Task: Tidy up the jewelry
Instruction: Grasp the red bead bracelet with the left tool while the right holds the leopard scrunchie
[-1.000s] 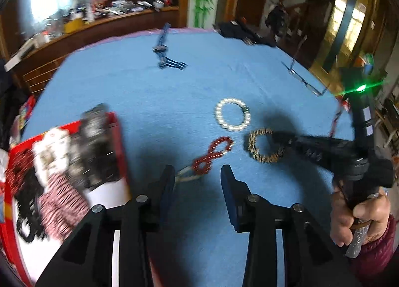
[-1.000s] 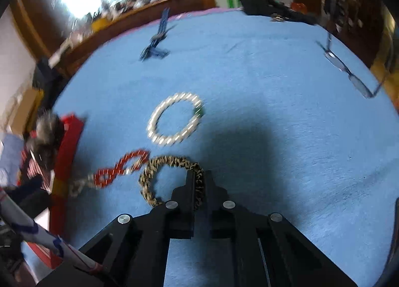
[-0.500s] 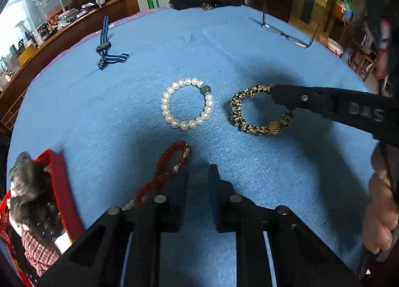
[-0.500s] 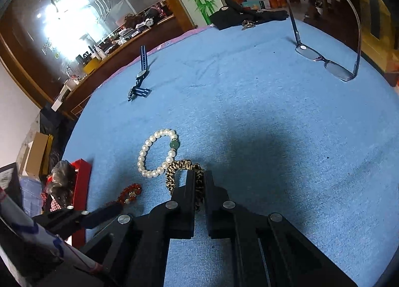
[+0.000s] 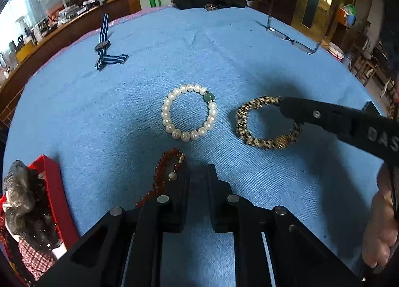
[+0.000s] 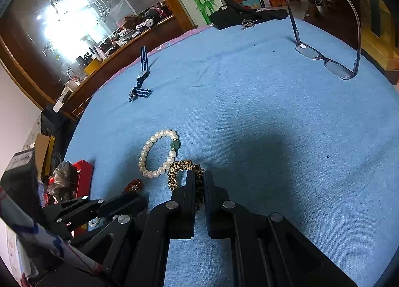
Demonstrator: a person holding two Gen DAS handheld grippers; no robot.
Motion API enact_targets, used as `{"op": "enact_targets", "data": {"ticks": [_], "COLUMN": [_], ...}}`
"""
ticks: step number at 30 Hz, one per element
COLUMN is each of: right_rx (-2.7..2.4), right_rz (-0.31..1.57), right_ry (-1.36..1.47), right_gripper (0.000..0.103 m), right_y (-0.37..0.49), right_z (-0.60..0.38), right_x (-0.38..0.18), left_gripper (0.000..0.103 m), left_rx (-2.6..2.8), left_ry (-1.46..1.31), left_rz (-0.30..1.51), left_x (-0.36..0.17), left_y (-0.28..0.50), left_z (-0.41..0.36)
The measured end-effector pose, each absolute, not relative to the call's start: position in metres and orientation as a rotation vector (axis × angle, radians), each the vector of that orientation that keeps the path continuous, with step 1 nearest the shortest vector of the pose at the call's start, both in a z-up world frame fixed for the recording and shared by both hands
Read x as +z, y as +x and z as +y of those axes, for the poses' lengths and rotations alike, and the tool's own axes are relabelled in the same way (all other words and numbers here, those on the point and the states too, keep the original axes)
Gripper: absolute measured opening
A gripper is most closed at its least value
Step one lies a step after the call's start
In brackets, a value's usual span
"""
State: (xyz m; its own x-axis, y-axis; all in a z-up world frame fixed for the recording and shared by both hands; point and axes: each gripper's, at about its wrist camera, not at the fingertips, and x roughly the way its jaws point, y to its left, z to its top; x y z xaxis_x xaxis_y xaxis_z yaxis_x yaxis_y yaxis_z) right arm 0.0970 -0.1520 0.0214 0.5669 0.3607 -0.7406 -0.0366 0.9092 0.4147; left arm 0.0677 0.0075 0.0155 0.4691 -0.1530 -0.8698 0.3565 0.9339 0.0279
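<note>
A leopard-print bracelet (image 5: 251, 135) lies on the blue tablecloth; my right gripper (image 6: 198, 177) is shut on its rim (image 6: 183, 166). It also shows in the left wrist view (image 5: 284, 106). My left gripper (image 5: 199, 169) is shut, apparently on the red bead bracelet (image 5: 163, 172), whose end disappears under the left finger; the grip itself is hidden. A white pearl bracelet (image 5: 189, 115) with one green bead lies between them, also in the right wrist view (image 6: 157, 154). A red box (image 5: 53, 187) of jewelry and hair ties sits at the left.
A striped-strap watch (image 5: 104, 45) lies far left on the cloth (image 5: 224, 45). Glasses (image 6: 324, 60) stand at the far right. Dark clothing and keys (image 5: 207, 0) lie at the far edge. A wooden counter with clutter runs behind the table.
My left gripper has closed from open and swung right away from the red box, onto the red bead bracelet. The right gripper stays shut on the leopard bracelet, which has shifted slightly.
</note>
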Motion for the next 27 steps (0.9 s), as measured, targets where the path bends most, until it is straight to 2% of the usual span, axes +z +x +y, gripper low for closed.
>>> {"op": "enact_targets", "data": {"ticks": [17, 19, 21, 27], "right_rx": [0.256, 0.257, 0.256, 0.26], "right_rz": [0.941, 0.94, 0.939, 0.938], "right_ry": [0.374, 0.375, 0.374, 0.375], "right_gripper": [0.007, 0.007, 0.007, 0.007], "right_y": [0.096, 0.095, 0.095, 0.095], "right_z": [-0.149, -0.149, -0.149, -0.148], "right_x": [0.024, 0.024, 0.024, 0.024], "left_gripper": [0.013, 0.01, 0.0, 0.0], "left_rx": [-0.294, -0.285, -0.251, -0.273], "left_ry": [0.182, 0.158, 0.119, 0.094], "left_rz": [1.031, 1.026, 1.028, 1.018], "left_x": [0.008, 0.007, 0.007, 0.011], "left_y": [0.082, 0.082, 0.082, 0.069], "left_z": [0.012, 0.014, 0.02, 0.024]}}
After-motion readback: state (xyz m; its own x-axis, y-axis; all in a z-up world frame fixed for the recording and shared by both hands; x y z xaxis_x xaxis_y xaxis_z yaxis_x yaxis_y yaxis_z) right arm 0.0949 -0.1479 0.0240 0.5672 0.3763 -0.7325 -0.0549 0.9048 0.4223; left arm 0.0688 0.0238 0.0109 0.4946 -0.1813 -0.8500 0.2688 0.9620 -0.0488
